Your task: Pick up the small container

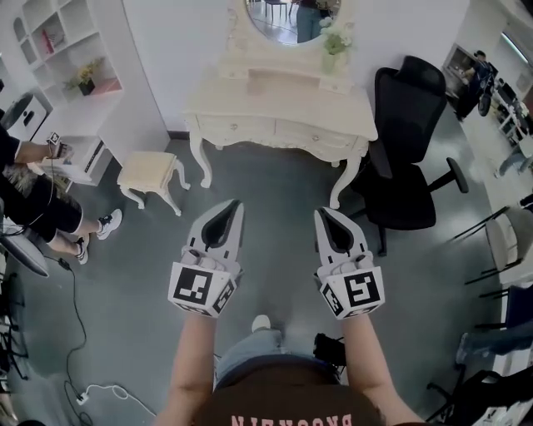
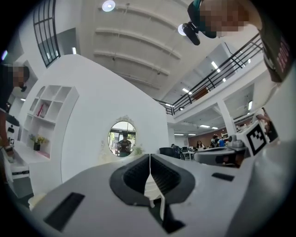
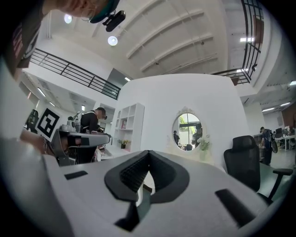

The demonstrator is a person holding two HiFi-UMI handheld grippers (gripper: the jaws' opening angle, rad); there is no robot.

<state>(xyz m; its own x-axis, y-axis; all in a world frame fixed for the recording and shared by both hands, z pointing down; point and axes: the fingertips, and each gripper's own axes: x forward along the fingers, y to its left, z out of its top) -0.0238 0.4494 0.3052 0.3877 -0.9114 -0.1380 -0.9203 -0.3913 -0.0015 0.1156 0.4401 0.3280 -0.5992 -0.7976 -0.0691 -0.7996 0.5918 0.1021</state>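
Left claw (image 1: 234,205): jaws shut tip to tip, nothing between them. Right claw (image 1: 321,213): the same, shut and empty. I hold both side by side over the floor, pointing forward at the bench (image 1: 275,108) and well short of it. Small container: I cannot pick it out in any view. The bench top shows only a vase (image 1: 334,43) of flowers at its right rear, beside the mirror (image 1: 287,17). If the container stands by that vase, it lies ahead and slightly right, so I judge the right claw nearer. Long axis: cannot tell. Flanking the approach are a stool (image 1: 150,170) on the left and a black chair (image 1: 408,141) on the right. Both claws must open before any grasp.
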